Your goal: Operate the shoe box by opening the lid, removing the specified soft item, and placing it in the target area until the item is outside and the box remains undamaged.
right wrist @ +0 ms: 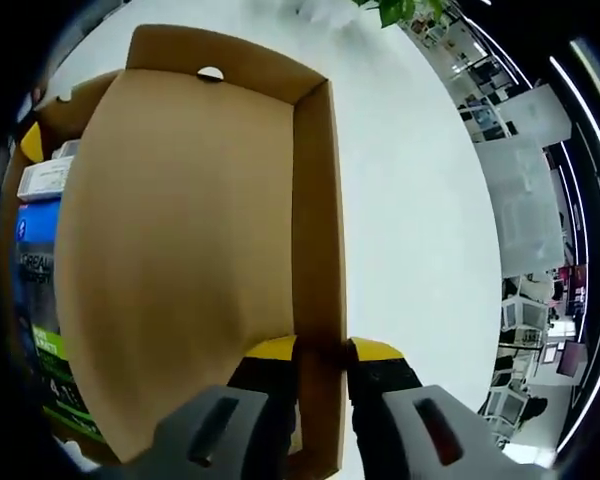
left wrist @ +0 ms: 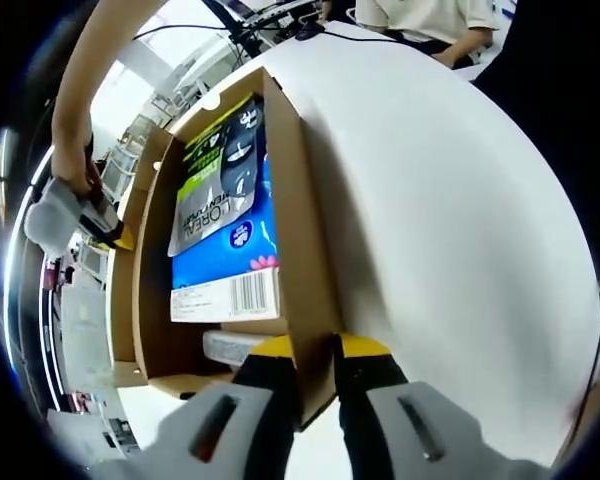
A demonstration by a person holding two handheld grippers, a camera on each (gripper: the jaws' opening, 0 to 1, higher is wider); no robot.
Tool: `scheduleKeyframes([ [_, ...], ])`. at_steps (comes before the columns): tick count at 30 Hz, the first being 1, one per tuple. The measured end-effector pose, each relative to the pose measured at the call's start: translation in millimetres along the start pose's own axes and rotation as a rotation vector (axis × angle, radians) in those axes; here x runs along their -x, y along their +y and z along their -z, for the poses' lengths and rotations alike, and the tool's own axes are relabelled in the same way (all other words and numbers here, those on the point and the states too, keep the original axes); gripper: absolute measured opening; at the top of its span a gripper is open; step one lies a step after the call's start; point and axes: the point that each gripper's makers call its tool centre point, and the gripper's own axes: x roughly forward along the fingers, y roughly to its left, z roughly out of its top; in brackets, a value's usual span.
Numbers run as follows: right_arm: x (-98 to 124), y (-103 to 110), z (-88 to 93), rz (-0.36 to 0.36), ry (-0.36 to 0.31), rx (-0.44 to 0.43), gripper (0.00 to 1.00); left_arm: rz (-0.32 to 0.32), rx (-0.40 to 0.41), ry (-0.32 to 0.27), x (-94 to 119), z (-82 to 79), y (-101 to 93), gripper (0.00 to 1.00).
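1. Left gripper [left wrist: 315,350], bottom centre, clenched on box [left wrist: 305,230] wall.
2. Right gripper [right wrist: 322,352], bottom centre, clamped on lid [right wrist: 180,260] rim.
3. Inside box, centre-left: pouch [left wrist: 225,215] reading "L'OREAL", barcode label below.
4. Bare white table [left wrist: 450,230] at right.

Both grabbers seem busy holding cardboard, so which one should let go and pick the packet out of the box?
Probably the left gripper. It pinches the box wall right beside the packet, with the open box before it. The right gripper pinches the raised lid's rim and should hold it open.
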Motion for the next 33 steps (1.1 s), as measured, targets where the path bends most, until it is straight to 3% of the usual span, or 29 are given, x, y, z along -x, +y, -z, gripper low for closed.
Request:
scheduleKeyframes([
  [10, 1.9, -2.4, 1.3, 0.018, -0.011, -0.016, 0.17, -0.002, -0.001, 0.003, -0.1, 0.3, 0.0, 0.12],
  [19, 13.5, -6.6, 2.2, 0.043, 0.005, -0.034, 0.17, -0.006, -0.003, 0.011, -0.3, 0.6, 0.1, 0.12],
  [33, 38.4, -11.7, 2.8, 0.085, -0.025, -0.047, 0.2, -0.009, 0.0, 0.017, -0.7, 0.6, -0.1, 0.12],
])
